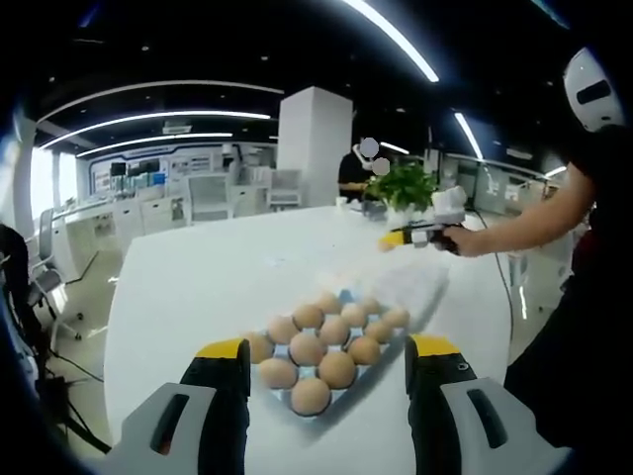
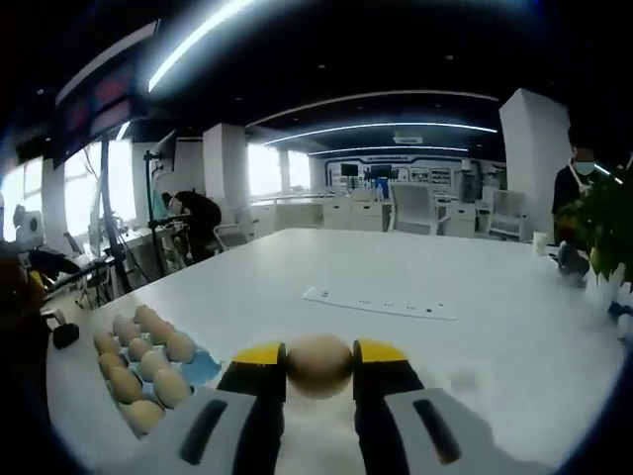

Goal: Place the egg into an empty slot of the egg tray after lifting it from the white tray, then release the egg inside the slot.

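A blue egg tray (image 1: 343, 295) holding several brown eggs (image 1: 334, 331) lies on the white table, just beyond my left gripper (image 1: 326, 348), which is open and holds nothing. Behind the egg tray lies a pale tray (image 1: 413, 281). My right gripper (image 2: 318, 368) is shut on a brown egg (image 2: 318, 364), held above the table. The egg tray (image 2: 201, 368) lies to its lower left, with several eggs (image 2: 148, 364) in it and a bare blue slot at its near corner. The right gripper (image 1: 401, 237) also appears in the left gripper view, held in a person's hand beyond the pale tray.
A white power strip (image 2: 381, 302) lies mid-table ahead of the right gripper. A potted plant (image 1: 401, 188) stands at the table's far edge. The person's arm (image 1: 524, 223) reaches in from the right. Office desks and chairs stand beyond the table.
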`<state>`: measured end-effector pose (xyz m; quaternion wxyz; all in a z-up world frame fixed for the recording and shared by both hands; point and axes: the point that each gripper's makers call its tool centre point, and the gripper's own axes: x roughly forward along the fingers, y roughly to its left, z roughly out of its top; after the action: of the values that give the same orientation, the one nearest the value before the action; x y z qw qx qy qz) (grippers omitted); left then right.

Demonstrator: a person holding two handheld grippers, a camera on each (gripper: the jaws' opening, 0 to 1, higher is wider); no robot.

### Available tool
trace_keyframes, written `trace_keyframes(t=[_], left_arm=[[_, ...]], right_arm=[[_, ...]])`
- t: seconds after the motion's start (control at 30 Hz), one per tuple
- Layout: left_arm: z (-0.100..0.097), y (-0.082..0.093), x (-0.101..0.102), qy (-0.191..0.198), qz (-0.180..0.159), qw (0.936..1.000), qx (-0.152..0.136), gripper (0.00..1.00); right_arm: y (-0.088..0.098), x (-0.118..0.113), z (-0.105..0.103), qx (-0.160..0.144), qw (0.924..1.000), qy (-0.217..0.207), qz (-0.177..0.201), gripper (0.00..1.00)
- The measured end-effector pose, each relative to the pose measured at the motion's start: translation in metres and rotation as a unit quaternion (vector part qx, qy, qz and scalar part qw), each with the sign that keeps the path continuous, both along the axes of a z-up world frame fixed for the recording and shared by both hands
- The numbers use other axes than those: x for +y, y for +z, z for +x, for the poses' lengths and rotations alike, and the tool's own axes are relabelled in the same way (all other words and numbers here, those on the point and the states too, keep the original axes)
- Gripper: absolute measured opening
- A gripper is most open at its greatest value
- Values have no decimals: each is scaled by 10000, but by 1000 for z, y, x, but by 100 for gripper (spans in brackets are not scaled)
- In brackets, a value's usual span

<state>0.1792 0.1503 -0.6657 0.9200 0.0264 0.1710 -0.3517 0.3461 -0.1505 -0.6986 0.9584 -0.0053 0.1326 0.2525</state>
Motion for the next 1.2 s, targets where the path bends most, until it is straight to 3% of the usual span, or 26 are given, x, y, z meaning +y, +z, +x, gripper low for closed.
trace_keyframes(t=[0.2, 0.67, 1.2], left_arm=[[0, 0, 2, 14, 1, 10000, 1, 64], [0, 0, 3, 29, 5, 10000, -3, 64], [-1, -2, 4, 46, -3, 10000, 13, 64]], right_arm=[[-7, 32, -1, 50, 9993, 374, -19, 26], [-19, 82, -7, 156, 9956, 927, -52, 26], [-29, 103, -5, 215, 9927, 1178, -126, 26]])
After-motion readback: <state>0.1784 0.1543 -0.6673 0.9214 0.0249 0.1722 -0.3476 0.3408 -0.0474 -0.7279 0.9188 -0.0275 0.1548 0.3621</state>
